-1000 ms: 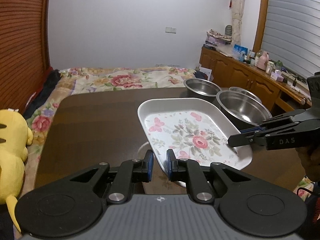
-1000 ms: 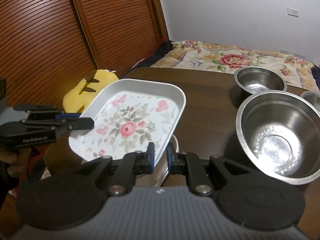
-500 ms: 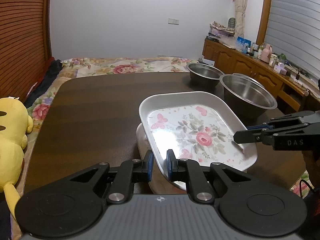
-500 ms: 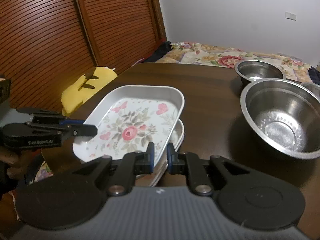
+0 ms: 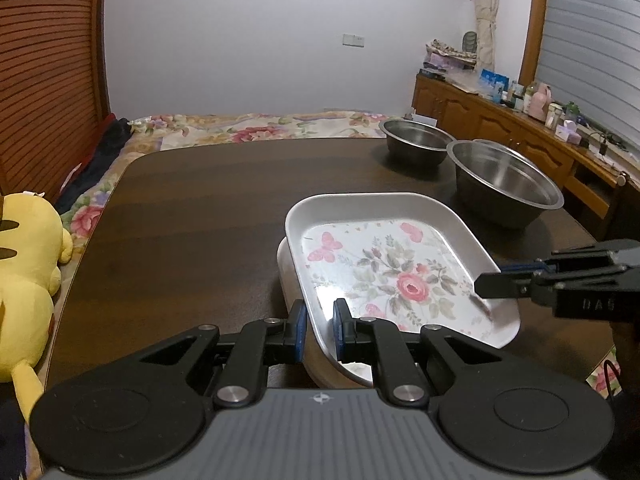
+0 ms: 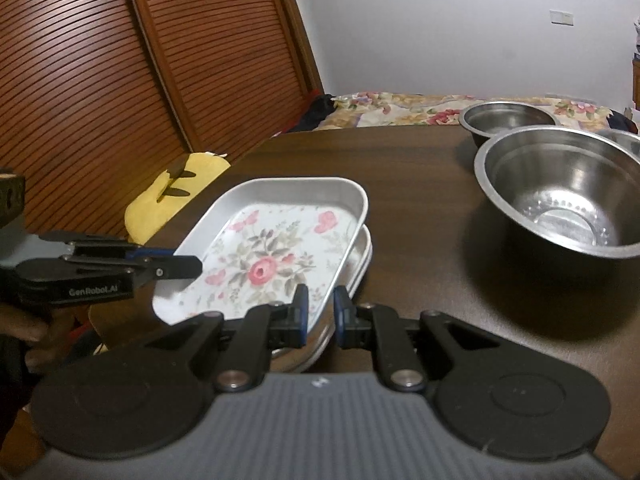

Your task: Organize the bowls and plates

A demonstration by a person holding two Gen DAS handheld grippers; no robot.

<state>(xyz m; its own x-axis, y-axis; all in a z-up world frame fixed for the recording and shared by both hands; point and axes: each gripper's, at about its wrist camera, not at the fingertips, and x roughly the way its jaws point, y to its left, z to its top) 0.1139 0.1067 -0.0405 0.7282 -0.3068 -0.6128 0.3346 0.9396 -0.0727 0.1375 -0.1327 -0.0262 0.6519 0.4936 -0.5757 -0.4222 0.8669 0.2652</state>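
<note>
Your left gripper and right gripper each have fingers clamped narrow on the floral tray, at opposite near rims. The tray sits tilted over a second tray on the counter, near the front edge. Three steel bowls stand behind and to the right: the big bowl is nearest and well apart. The counter's left half is open.

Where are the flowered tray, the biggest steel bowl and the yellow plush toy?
flowered tray point(image 5: 404, 276), left wrist view, on the painted rose in its middle.
biggest steel bowl point(image 6: 560, 204), right wrist view, on its inner wall.
yellow plush toy point(image 5: 24, 280), left wrist view, on its body.
</note>
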